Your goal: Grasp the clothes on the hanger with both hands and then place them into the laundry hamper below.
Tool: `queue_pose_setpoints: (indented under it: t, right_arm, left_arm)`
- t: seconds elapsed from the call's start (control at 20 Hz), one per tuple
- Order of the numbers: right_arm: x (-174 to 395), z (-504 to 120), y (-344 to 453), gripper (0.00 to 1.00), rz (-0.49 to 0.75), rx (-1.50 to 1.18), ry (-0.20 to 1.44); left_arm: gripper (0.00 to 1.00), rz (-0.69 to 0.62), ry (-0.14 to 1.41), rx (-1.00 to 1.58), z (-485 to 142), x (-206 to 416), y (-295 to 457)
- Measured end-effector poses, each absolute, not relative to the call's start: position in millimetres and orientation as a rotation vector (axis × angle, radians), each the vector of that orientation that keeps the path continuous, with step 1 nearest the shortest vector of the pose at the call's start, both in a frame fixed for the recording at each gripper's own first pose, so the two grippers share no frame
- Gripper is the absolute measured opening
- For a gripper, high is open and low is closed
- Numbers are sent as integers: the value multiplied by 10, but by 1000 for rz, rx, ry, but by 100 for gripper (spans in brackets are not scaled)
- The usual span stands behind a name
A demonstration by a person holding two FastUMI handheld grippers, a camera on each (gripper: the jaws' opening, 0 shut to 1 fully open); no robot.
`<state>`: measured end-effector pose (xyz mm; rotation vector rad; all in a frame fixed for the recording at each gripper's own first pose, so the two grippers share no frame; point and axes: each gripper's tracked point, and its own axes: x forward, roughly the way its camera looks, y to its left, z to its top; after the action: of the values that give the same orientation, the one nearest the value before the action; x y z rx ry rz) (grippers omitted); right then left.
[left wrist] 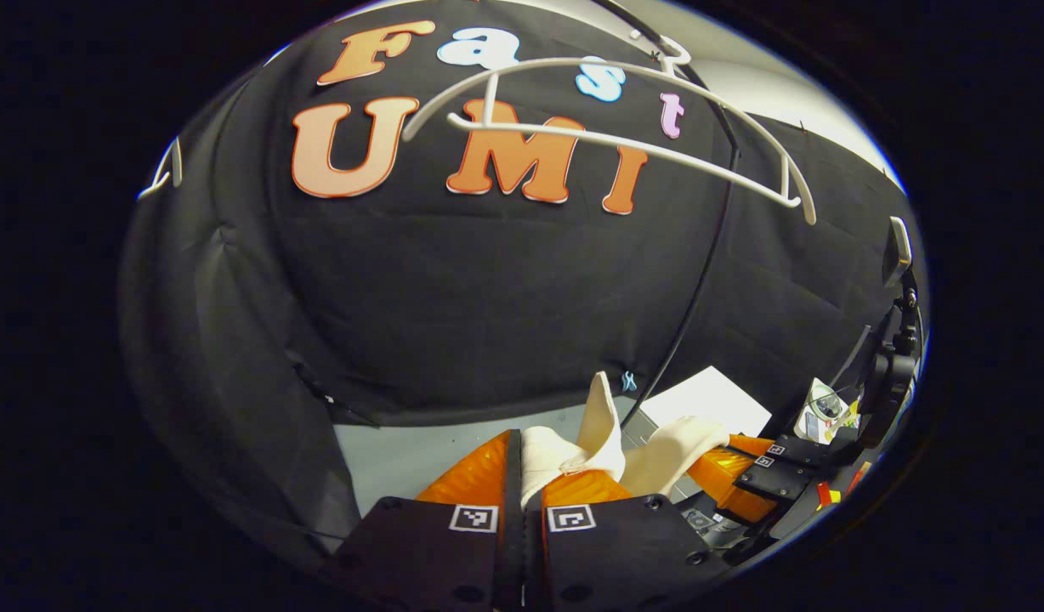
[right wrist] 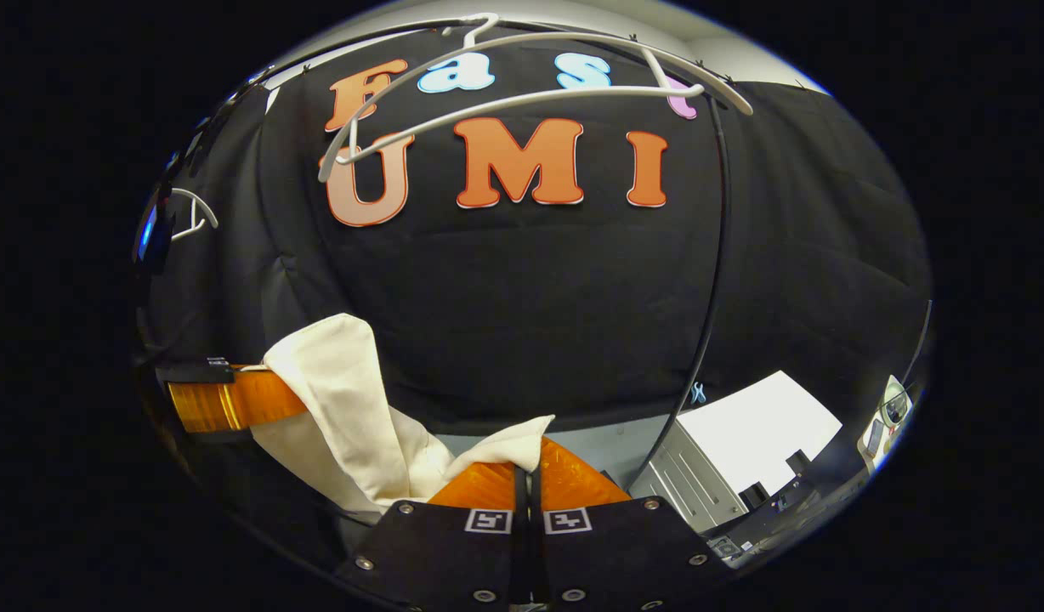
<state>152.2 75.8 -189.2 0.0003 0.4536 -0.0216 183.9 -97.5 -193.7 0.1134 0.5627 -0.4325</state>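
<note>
Left gripper view: my left gripper (left wrist: 522, 463) is clamping the cream cloth (left wrist: 603, 446), both orange fingers (left wrist: 479, 472) pressing together on it. The cloth is bunching up between the fingertips and stretching right to my right gripper (left wrist: 726, 467), which is pinching its other end. A white hanger (left wrist: 624, 140) is hanging bare above, well apart from the cloth.

Right gripper view: my right gripper (right wrist: 526, 472) is closing on the cloth (right wrist: 352, 416), a fold sitting over its fingertips. The cloth is running left to my left gripper (right wrist: 250, 399). The hanger (right wrist: 522, 102) is hanging overhead. A white box (right wrist: 743, 450) is sitting lower right.
</note>
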Motion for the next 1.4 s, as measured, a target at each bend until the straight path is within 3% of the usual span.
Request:
queue_pose_setpoints:
  t: [0.6, 1.2, 1.35, 1.4]
  right_arm:
    - [1554, -3120, 877, 4, -20, 96, 806]
    - [1803, -3577, 878, 6, -16, 89, 899]
    - [1746, -3659, 815, 6, -20, 109, 934]
    - [1738, -3662, 797, 6, -25, 116, 940]
  left_arm:
    - [8, -322, 963, 29, -3270, 1809, -559]
    - [11, -249, 1232, 85, -4278, 1561, -407]
    - [7, -253, 1263, 75, -4301, 1561, -426]
    - [14, -249, 1255, 78, -4287, 1609, -402]
